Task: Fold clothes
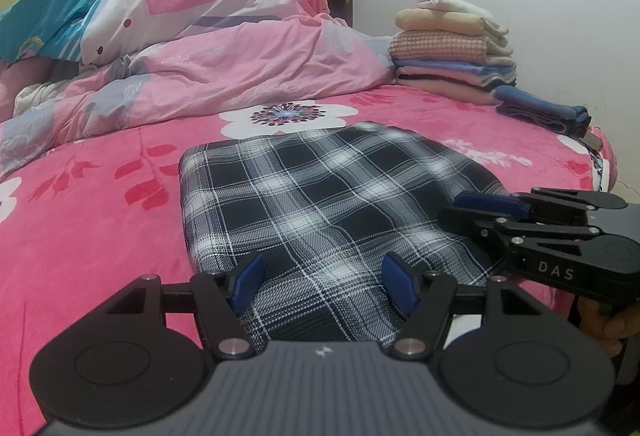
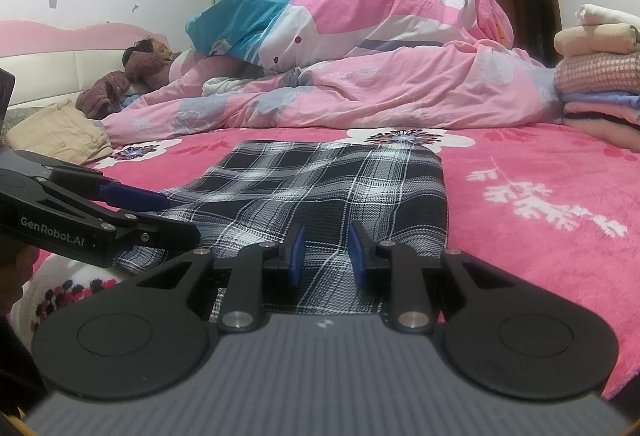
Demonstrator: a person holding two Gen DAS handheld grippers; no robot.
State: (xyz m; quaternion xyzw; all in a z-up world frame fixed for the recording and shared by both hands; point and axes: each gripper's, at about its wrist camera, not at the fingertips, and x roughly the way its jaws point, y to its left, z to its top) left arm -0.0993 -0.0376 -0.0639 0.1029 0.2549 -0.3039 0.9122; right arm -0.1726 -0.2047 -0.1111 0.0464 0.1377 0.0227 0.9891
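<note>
A black-and-white plaid garment (image 1: 320, 196) (image 2: 320, 188) lies folded in a rectangle on the pink flowered bedspread (image 1: 100, 216). My left gripper (image 1: 322, 268) (image 2: 182, 216) is at its near left corner, jaws wide apart, with the cloth lying flat between the blue pads and untouched by them. My right gripper (image 2: 328, 236) (image 1: 450, 207) is at the near right edge with a narrow gap between its pads. The plaid runs flat through that gap and does not look pinched.
A pile of folded clothes (image 1: 452, 48) (image 2: 600, 84) stands at the far right, with a blue folded item (image 1: 540, 108) beside it. A pink duvet (image 1: 240, 68) is heaped across the back, over a lying person (image 2: 144, 64). A beige garment (image 2: 60, 132) lies far left.
</note>
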